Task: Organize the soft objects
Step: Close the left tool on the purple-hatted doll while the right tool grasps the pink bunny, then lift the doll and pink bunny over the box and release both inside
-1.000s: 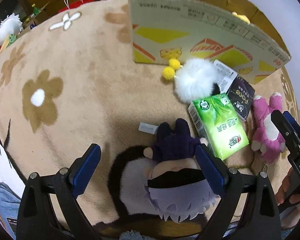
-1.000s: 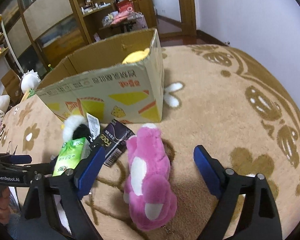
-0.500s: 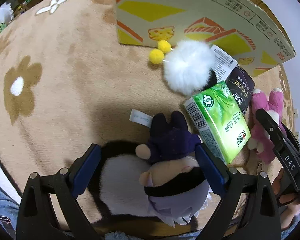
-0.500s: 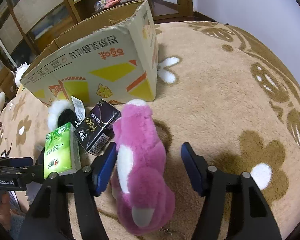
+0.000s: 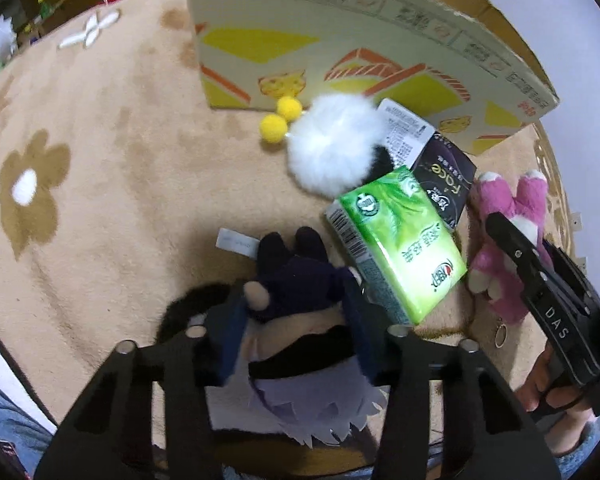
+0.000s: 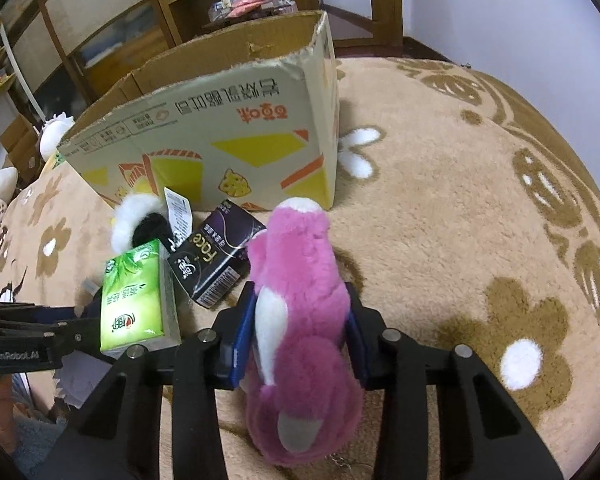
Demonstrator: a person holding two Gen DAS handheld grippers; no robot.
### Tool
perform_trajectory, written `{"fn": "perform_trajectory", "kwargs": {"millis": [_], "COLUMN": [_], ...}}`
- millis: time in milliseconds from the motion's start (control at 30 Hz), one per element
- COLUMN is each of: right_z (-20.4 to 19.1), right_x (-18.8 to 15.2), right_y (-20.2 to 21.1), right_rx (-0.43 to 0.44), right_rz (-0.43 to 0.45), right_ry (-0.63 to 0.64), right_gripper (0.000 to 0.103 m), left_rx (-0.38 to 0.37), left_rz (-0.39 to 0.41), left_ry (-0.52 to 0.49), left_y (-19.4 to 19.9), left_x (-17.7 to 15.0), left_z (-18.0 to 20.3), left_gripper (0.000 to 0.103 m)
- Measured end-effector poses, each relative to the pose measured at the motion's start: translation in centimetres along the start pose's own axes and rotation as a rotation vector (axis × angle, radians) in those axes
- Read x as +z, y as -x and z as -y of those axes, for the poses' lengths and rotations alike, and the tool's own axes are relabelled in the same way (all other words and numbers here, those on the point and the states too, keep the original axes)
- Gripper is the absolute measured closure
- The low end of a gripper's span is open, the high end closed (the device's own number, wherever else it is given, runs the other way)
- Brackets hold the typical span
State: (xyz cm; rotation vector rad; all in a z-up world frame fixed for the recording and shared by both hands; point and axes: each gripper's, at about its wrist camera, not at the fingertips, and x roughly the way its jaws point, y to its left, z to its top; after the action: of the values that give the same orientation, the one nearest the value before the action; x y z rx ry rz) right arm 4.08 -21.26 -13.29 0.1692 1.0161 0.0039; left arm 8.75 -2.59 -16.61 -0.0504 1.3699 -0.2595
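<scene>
A doll (image 5: 292, 280) with a dark purple outfit and lavender hair lies on the beige rug. My left gripper (image 5: 296, 300) points down over it, its jaws closing, and both blue pads press on the doll's sides. In the right wrist view a pink plush bear (image 6: 296, 248) with a white belly lies lengthwise between the fingers of my right gripper (image 6: 300, 300). Those jaws are closing too, with the pads squeezing the bear's flanks. The left wrist view shows the same bear (image 5: 512, 216) at the right. The open cardboard box (image 6: 220, 132) stands just beyond both toys.
Between the two toys lie a green tissue pack (image 5: 400, 240) and a black pack (image 5: 444, 176). A white fluffy plush (image 5: 332, 148) with yellow pom-poms (image 5: 280, 118) sits against the box (image 5: 340, 40). The flowered rug (image 6: 460, 200) stretches right. Shelves stand behind.
Both grippers' jaws have come together from wide open: the left pair now grips the doll, the right pair the pink bear. Neither hand has shifted much.
</scene>
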Motion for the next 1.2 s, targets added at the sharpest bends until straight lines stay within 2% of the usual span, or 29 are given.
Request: {"fn": "perform_trajectory", "kwargs": {"millis": [300,400,500,833,1200], "right_z": [-0.4,-0.5,-0.8,-1.3,-1.9], "right_x": [0.4,0.5,0.6,1.5,2.8], "right_y": [1.8,2.5,3.4,7.1,9.9], "right_rx": [0.001,0.005,0.007,0.021,0.029], "right_rz": [0.071,0.102,0.139,0.307,0.459], "right_ry": [0.013,0.017,0.025,0.029,0.040], "right_gripper": [0.061,0.061,0.061,0.062,0.062], "left_rx": [0.034,0.046,0.078,0.169,0.187], "left_rz": [0.084,0.123,0.182,0.454,0.644], "left_ry": [-0.024,-0.023,-0.027,-0.071,-0.090], "left_y": [1.5,3.3,4.5,9.3,12.7], "left_x": [-0.6,-0.5,-0.6,-1.0,-1.2], "left_z": [0.1,0.5,0.6,0.9,1.7], "left_gripper": [0.071,0.072,0.072,0.072,0.072]}}
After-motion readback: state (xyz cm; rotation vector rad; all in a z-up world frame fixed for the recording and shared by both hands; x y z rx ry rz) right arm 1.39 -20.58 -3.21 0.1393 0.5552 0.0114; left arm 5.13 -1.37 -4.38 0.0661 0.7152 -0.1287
